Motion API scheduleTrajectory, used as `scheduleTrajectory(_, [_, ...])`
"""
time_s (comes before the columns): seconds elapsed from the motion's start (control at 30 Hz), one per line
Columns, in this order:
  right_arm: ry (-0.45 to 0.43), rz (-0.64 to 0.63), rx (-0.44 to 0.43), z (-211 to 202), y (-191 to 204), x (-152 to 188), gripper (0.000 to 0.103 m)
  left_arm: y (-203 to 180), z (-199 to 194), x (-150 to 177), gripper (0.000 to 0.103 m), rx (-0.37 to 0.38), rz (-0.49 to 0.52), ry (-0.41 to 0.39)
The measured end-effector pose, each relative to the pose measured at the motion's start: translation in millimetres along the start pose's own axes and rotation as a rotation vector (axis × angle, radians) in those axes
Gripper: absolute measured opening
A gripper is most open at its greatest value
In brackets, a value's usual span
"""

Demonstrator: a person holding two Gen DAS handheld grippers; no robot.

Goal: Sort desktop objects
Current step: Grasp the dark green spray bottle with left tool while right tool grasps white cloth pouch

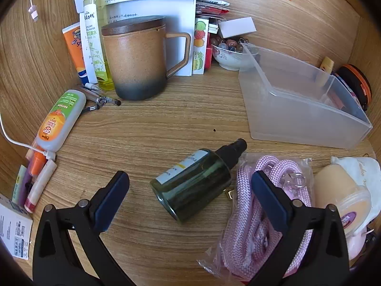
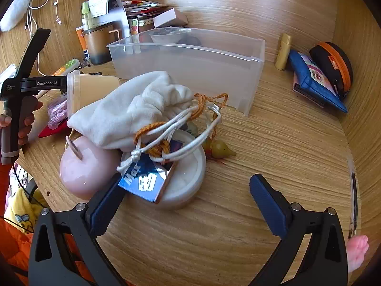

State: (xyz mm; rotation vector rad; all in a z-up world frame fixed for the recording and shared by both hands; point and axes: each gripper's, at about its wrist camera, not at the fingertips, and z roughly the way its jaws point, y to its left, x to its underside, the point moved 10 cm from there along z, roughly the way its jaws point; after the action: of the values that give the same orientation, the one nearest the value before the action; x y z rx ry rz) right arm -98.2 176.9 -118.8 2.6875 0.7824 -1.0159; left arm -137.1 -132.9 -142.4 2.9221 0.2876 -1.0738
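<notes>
A dark green spray bottle (image 1: 194, 183) lies on its side on the wooden desk, between the fingers of my open left gripper (image 1: 189, 182), which hovers above it. A clear plastic bin (image 1: 300, 100) stands to the right behind it; it also shows in the right wrist view (image 2: 190, 64). My right gripper (image 2: 187, 191) is open and empty; its left finger is beside a blue "Max" card (image 2: 147, 178) on a round white tin (image 2: 188, 181). A white drawstring pouch (image 2: 128, 109) lies over a pink round object (image 2: 83, 166).
A brown lidded mug (image 1: 135, 57), yellow spray bottle (image 1: 95, 35), sunscreen tube (image 1: 73, 47), papers and a bowl of beads (image 1: 228, 52) crowd the back. A pink rope in a bag (image 1: 250, 214) lies right of the bottle. A blue pouch (image 2: 314, 81) and black-orange case (image 2: 333, 64) sit at right.
</notes>
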Motion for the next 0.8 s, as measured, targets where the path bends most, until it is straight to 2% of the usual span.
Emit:
scheduleTrajectory(0.23, [-0.001, -0.012, -0.007, 4, 3, -5, 0.098, 3, 5, -2, 0.103, 0.037, -0.043, 0.011])
scheduleTrajectory(0.4, [0.001, 0.000, -0.015, 6, 3, -5, 0.085, 10, -1, -1, 0.103, 0.044, -0.069, -0.008])
scheduleTrajectory(0.7, [0.062, 0.039, -0.004, -1, -9, 1, 0.086, 22, 2, -2, 0.103, 0.067, -0.112, 0.004])
scheduleTrajectory(0.8, [0.049, 0.041, 0.034, -16, -16, 2, 0.087, 20, 3, -5, 0.103, 0.032, -0.089, -0.006])
